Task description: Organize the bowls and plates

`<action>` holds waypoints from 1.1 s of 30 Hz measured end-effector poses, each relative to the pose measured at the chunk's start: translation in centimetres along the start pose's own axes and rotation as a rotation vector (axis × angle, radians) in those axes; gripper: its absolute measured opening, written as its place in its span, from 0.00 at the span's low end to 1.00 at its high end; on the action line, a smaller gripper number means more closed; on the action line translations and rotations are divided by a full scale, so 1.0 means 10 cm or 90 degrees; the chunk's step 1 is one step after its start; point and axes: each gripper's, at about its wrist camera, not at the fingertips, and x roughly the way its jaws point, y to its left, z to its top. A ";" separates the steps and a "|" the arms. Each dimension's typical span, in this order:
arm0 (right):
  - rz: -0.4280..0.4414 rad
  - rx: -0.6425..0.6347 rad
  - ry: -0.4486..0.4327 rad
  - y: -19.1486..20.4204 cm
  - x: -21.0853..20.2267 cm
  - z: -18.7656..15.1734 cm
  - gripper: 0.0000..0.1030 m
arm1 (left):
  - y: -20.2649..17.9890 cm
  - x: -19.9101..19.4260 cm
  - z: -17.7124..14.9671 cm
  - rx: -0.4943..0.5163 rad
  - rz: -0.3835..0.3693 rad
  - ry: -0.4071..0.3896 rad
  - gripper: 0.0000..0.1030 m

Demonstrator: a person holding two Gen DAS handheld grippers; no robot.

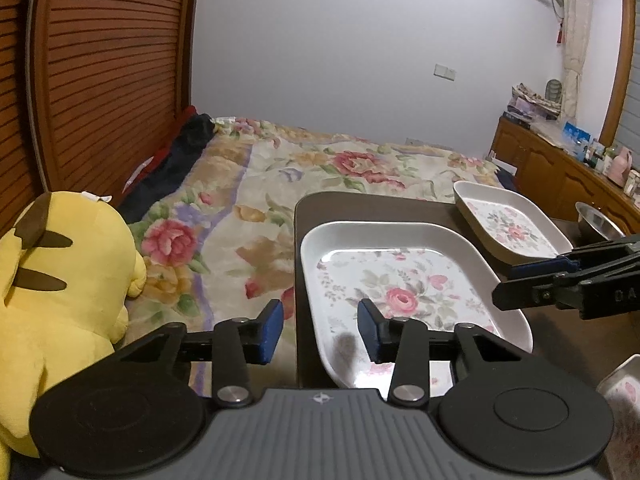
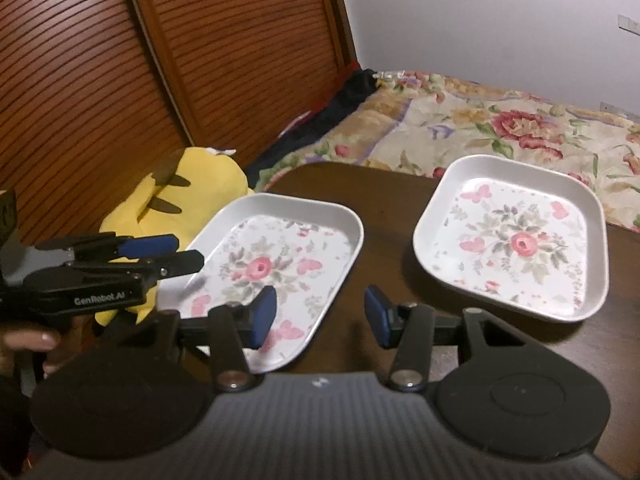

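Left gripper (image 1: 320, 330) hung lower centre of left wrist view, blue pads apart, nothing gripped, straddling near-left rim of large white rectangular plate with pink rose print (image 1: 404, 292) on dark brown table (image 1: 380, 208). Right gripper (image 2: 320, 316) lower centre of right wrist view, unclenched, empty, over table between large plate and smaller white square rose-print plate (image 2: 512, 240) at right. Steel bowl (image 1: 598, 220) at right edge. Yellow plush toy (image 1: 60, 280) lower left, beside floral bedspread (image 1: 320, 164).

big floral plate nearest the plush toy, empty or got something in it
Empty. The big floral plate shows only its printed rose pattern in both wrist views, and it lies flat on the dark table, nothing stacked in it.
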 end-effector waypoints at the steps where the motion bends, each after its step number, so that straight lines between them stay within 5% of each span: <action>1: 0.000 -0.002 0.001 0.01 0.02 0.00 0.47 | 0.00 0.01 -0.01 0.000 -0.003 0.002 0.39; 17: 0.003 -0.004 0.021 0.03 0.16 -0.01 0.29 | -0.01 0.05 -0.03 -0.002 0.008 0.011 0.29; 25: -0.001 0.002 0.028 -0.01 0.21 -0.02 0.20 | 0.04 0.04 -0.01 -0.023 0.006 0.010 0.09; 33: -0.004 0.000 0.025 -0.03 0.23 -0.01 0.15 | -0.04 -0.03 -0.04 -0.019 0.014 0.018 0.09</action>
